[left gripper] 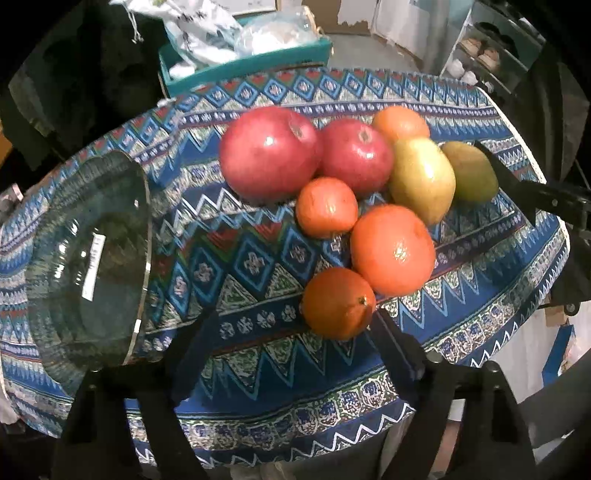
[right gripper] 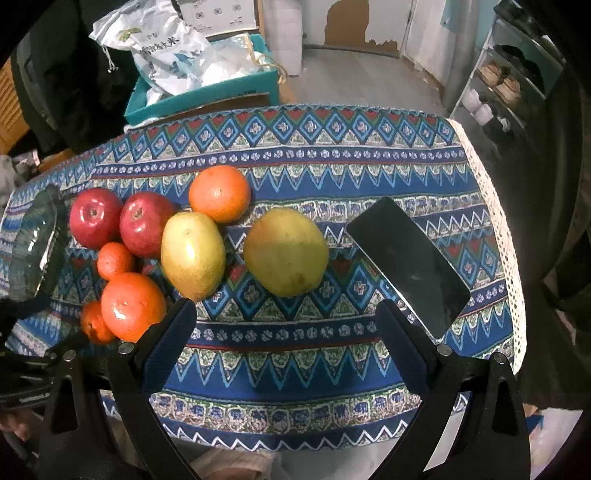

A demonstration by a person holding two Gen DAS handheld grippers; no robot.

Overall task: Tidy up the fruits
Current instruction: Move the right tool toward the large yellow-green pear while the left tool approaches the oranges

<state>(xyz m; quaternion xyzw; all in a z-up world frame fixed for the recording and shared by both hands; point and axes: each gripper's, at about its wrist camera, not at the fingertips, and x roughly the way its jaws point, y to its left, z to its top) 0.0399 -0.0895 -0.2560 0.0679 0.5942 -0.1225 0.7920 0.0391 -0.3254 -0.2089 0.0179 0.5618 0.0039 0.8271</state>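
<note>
I am in a lived-in home, in a dining or storage corner. Under my jaws lies a table (right gripper: 295, 369) in a blue patterned cloth with a lace edge, with a phone (right gripper: 408, 264) just right of my right jaws and a glass bowl (left gripper: 88, 258) left of my left jaws. Beyond the table, ahead of my jaws, a teal box (right gripper: 221, 94) holds a rice bag (right gripper: 162, 48). Ahead and to the right a white rack (right gripper: 509, 85) carries shoes. The floor (right gripper: 351, 81) is grey wood, and the far wall (right gripper: 384, 22) has peeling paint.

far pear (left gripper: 472, 171) half hidden, glass bowl (right gripper: 33, 240) cut off
</note>
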